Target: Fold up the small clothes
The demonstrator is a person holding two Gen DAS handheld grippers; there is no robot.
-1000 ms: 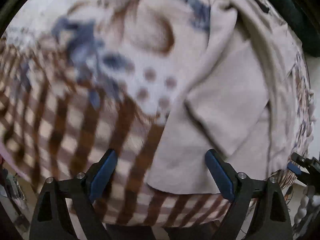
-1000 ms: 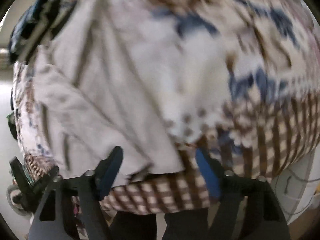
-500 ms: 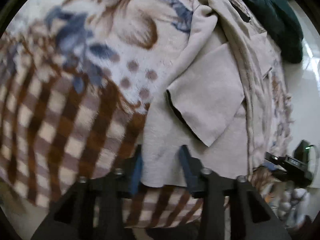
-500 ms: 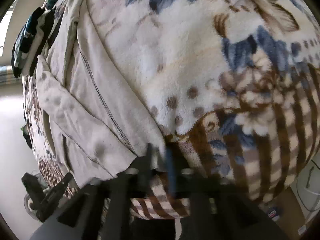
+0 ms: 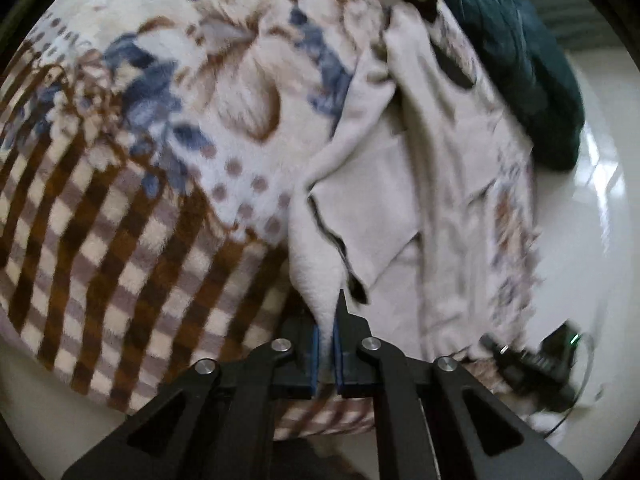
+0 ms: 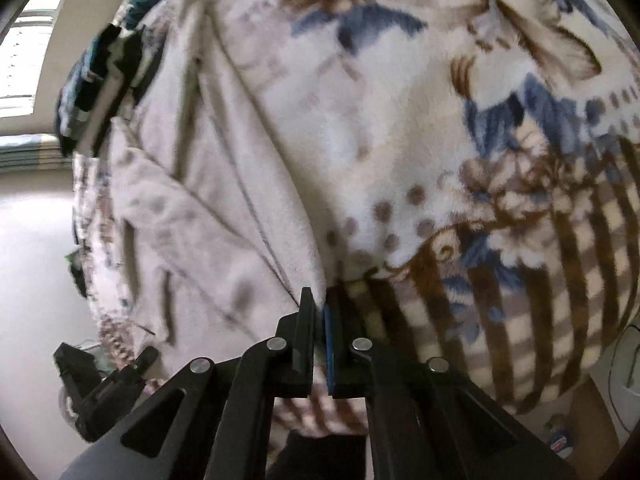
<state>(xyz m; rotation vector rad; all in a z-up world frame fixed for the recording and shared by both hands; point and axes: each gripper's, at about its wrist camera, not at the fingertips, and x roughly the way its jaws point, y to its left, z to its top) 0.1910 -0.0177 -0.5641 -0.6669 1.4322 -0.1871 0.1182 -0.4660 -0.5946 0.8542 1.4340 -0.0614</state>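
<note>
The left gripper (image 5: 327, 336) and right gripper (image 6: 319, 320) each pinch the near hem of the soft beige fleece garment (image 5: 384, 216) spread ahead on the floral-and-check plush blanket (image 5: 132, 208); light and limp, best gripped at hem corners.

Fuzzy floral-and-plaid blanket (image 5: 168, 168) spreads out ahead of the claw, dark green bundle (image 5: 532, 80) far off to the right, shiny white floor (image 5: 592, 240) beyond.
</note>
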